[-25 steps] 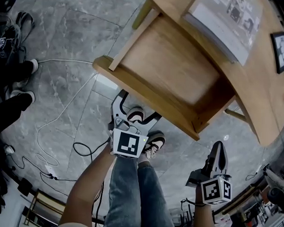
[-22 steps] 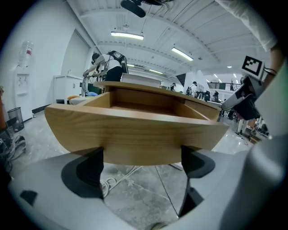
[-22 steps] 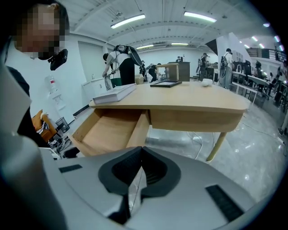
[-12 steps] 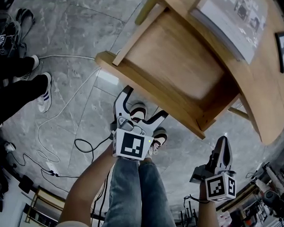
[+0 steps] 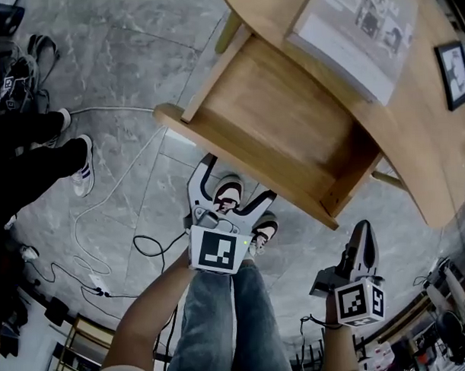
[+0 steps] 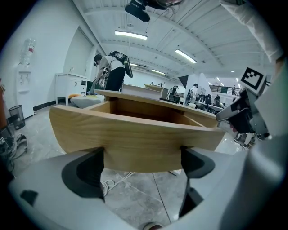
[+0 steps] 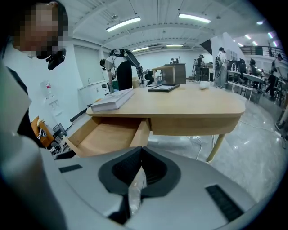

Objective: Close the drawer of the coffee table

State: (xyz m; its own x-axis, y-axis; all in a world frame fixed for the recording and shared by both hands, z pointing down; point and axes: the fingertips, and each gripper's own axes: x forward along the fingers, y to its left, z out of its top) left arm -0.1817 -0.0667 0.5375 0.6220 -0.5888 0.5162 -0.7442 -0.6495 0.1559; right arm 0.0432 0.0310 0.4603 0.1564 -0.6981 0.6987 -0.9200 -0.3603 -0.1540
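Note:
The wooden coffee table (image 5: pixel 413 136) has its drawer (image 5: pixel 276 126) pulled out wide, and the drawer is empty inside. My left gripper (image 5: pixel 238 177) is open just below and in front of the drawer front (image 5: pixel 239 162). In the left gripper view the drawer front (image 6: pixel 135 134) fills the space ahead, with my open left gripper (image 6: pixel 141 166) straddling its lower edge; I cannot tell whether they touch. My right gripper (image 5: pixel 361 233) hangs shut and empty, off the drawer's right corner. In its own view the right gripper (image 7: pixel 141 155) points toward the table (image 7: pixel 193 108) and the drawer (image 7: pixel 108 134).
A thick book (image 5: pixel 356 32) and a black picture frame (image 5: pixel 455 74) lie on the tabletop. Cables (image 5: pixel 104 216) trail over the grey stone floor at left, near a bystander's shoe (image 5: pixel 83 167). My own shoes (image 5: pixel 227 195) stand under the drawer front. Table legs (image 7: pixel 217 146) are beyond.
My left gripper has risen a little toward the drawer front's lower edge. The bystander's foot at left has stepped in. The right gripper has stayed shut and nearly still.

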